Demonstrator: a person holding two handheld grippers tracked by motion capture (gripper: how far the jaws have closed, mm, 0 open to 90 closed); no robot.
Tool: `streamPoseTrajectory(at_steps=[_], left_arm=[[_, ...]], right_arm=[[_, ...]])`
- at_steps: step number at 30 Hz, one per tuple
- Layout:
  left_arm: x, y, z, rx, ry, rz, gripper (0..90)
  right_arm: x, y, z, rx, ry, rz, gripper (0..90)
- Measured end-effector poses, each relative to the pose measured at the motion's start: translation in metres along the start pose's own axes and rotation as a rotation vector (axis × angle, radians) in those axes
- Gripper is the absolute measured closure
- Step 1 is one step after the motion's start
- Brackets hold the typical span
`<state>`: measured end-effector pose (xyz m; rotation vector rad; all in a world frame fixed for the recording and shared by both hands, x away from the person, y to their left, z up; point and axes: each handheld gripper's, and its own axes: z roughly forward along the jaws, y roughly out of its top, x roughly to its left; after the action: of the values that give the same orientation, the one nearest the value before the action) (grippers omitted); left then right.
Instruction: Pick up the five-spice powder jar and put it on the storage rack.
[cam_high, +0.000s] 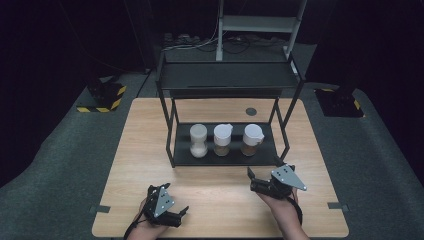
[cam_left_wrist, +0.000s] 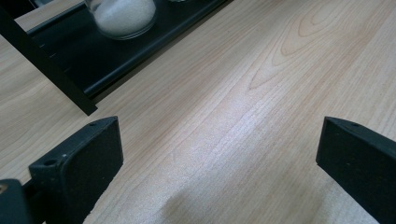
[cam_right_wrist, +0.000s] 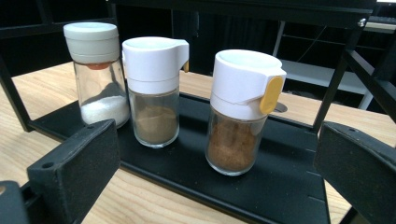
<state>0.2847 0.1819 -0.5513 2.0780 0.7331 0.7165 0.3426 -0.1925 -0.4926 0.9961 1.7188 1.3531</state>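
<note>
the glass shaker with the white cap and yellow tab (cam_right_wrist: 240, 112), holding reddish-brown spice, stands at the right end of a row of three on the low black metal shelf (cam_high: 260, 156) of a two-tier rack, at the far middle of the pale wooden counter (cam_high: 220, 195). to its left stands a glass shaker of brown powder with a white spouted cap (cam_right_wrist: 154, 91), and further left a glass jar of white grains with a grey-white lid (cam_right_wrist: 95, 72). they are apart from each other, upright, in a neat line, which i'd guess is meant to leave room for jaws to slip around one.

the right tool (cam_high: 263, 178) is held just near of the shelf's right end, jaws spread wide and empty, aimed at the row so that the yellow-tab shaker sits between them in its own view; it looks lined up for a reach at that one. the left tool (cam_high: 183, 211) rests low at the near left of the counter, jaws also wide apart with nothing between them, pointing across bare wood toward the shelf's left corner, seemingly just waiting out of the way.
</note>
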Motion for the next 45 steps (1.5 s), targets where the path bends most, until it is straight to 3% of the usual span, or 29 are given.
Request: streamPoseTrajectory(at_steps=[23, 30, 39, 45], left_arm=[[-0.001, 0.0, 0.0, 0.002, 0.01, 0.005, 0.9], [-0.001, 0.0, 0.0, 0.003, 0.009, 0.01, 0.9], [-0.001, 0.0, 0.0, 0.001, 0.006, 0.011, 0.9], [-0.001, 0.0, 0.0, 0.002, 0.006, 0.013, 1.0]], right_arm=[[-0.003, -0.032, -0.036, 0.067, -0.026, -0.068, 0.0], [-0.006, -0.047, -0.043, 0.12, -0.047, -0.101, 0.0], [-0.006, -0.067, -0.047, 0.228, -0.051, -0.166, 0.2], [-0.005, -0.067, -0.046, 0.235, -0.047, -0.175, 0.1]])
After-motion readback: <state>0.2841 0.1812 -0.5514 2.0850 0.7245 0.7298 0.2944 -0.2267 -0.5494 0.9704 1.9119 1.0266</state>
